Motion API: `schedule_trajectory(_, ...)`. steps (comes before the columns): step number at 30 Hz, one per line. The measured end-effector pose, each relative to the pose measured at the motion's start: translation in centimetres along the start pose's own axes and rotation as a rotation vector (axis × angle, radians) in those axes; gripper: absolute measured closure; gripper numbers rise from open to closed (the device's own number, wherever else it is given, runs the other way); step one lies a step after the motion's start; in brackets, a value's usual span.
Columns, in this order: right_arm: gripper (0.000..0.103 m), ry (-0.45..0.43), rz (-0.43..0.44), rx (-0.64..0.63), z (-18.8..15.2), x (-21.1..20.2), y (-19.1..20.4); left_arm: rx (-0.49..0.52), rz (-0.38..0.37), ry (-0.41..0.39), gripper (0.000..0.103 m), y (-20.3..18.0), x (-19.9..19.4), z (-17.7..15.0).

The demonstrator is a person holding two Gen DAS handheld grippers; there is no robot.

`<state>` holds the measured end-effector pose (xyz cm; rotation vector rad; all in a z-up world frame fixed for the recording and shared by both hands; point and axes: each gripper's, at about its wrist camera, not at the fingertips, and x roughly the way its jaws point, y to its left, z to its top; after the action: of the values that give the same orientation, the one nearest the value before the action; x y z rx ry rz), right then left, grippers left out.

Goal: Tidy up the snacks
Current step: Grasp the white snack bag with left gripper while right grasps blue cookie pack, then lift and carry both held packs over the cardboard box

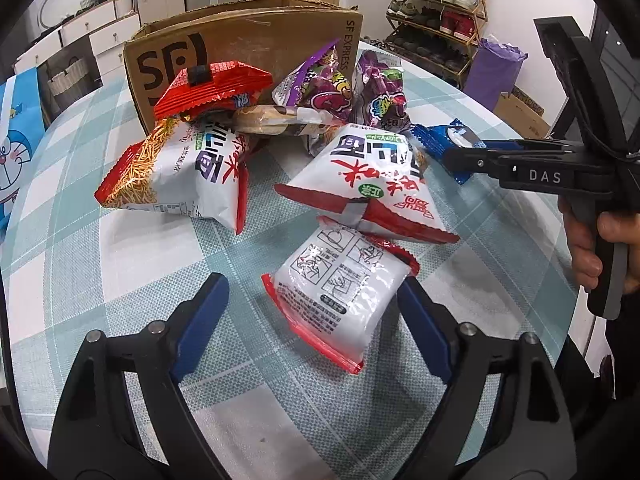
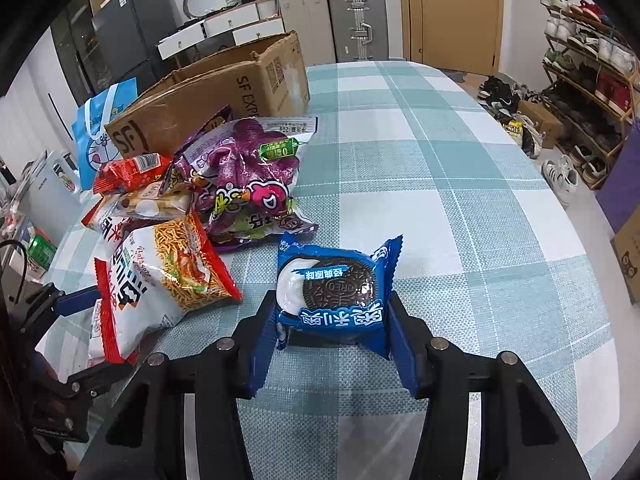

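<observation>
My left gripper (image 1: 312, 300) is open around a white and red noodle snack pack (image 1: 340, 292) lying on the checked tablecloth; its right finger touches the pack, its left finger stands apart. My right gripper (image 2: 332, 312) is shut on a blue Oreo pack (image 2: 332, 292), which also shows in the left wrist view (image 1: 448, 140). Two more white and red noodle bags (image 1: 180, 172) (image 1: 368, 176), two purple snack bags (image 1: 320, 84) (image 1: 380, 88), a red pack (image 1: 212, 84) and a clear biscuit pack (image 1: 268, 118) lie piled before the open SF cardboard box (image 1: 240, 36).
The round table (image 2: 460, 208) has a teal and white checked cloth. A blue Doraemon bag (image 2: 104, 132) stands behind the box at the left. A shoe rack (image 2: 592, 80), suitcases (image 2: 356, 24) and a door lie beyond the table.
</observation>
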<state>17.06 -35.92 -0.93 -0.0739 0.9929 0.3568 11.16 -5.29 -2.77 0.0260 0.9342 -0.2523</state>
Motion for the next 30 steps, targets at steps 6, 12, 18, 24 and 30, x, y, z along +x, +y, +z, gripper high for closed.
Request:
schedule_trajectory(6, 0.055, -0.019, 0.024, 0.003, -0.6, -0.8, 0.0, 0.006, -0.012, -0.007, 0.025, 0.0, -0.2, -0.1)
schedule_trajectory(12, 0.055, -0.048, 0.04, -0.003, -0.8, -1.8, -0.1, 0.021, -0.03, -0.019, 0.048, -0.2, -0.4, -0.1)
schedule_trajectory(18, 0.055, -0.069, 0.051, 0.003, -0.8, -2.5, -0.1, 0.036, -0.037, -0.029, 0.058, -0.4, -0.9, -0.4)
schedule_trajectory(24, 0.055, -0.092, 0.074, 0.002, -0.9, -3.1, -0.1, 0.016, -0.018, -0.063, 0.059, 0.0, -2.0, -1.1)
schedule_trajectory(30, 0.055, -0.147, 0.111, -0.013, -0.8, -4.6, 0.5, -0.01, 0.0, -0.113, 0.059, 0.6, -4.1, -1.4)
